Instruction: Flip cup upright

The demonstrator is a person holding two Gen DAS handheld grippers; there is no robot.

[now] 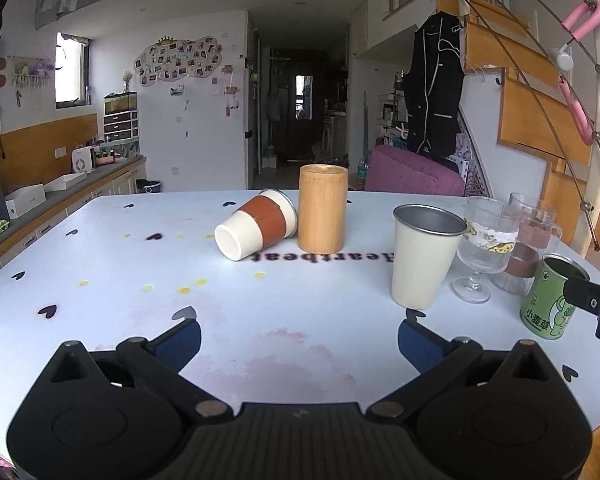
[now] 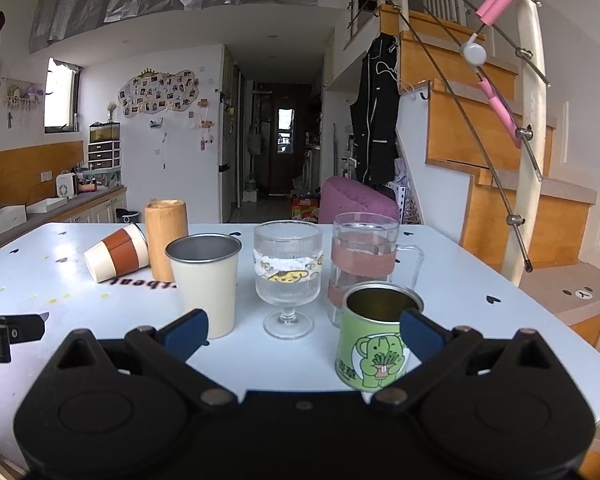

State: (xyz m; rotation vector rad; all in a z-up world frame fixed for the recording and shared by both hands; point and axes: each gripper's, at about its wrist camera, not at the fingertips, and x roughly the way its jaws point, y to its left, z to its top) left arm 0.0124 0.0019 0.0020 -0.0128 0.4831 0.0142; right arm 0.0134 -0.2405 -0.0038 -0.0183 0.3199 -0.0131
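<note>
A cream cup with a brown sleeve (image 1: 256,226) lies on its side on the pale blue table (image 1: 100,272), base toward me, mouth against a wooden cup (image 1: 323,209). It also shows at the left in the right wrist view (image 2: 116,253). My left gripper (image 1: 299,340) is open and empty, well short of the lying cup. My right gripper (image 2: 304,330) is open and empty, with a green can (image 2: 376,340) standing just inside its right finger (image 2: 420,334).
Upright on the table stand a cream metal cup (image 2: 206,284), a stemmed glass (image 2: 288,276), a glass mug (image 2: 364,256) and the wooden cup (image 2: 166,236). A counter (image 1: 52,196) runs along the left. A wooden staircase (image 2: 500,160) rises on the right.
</note>
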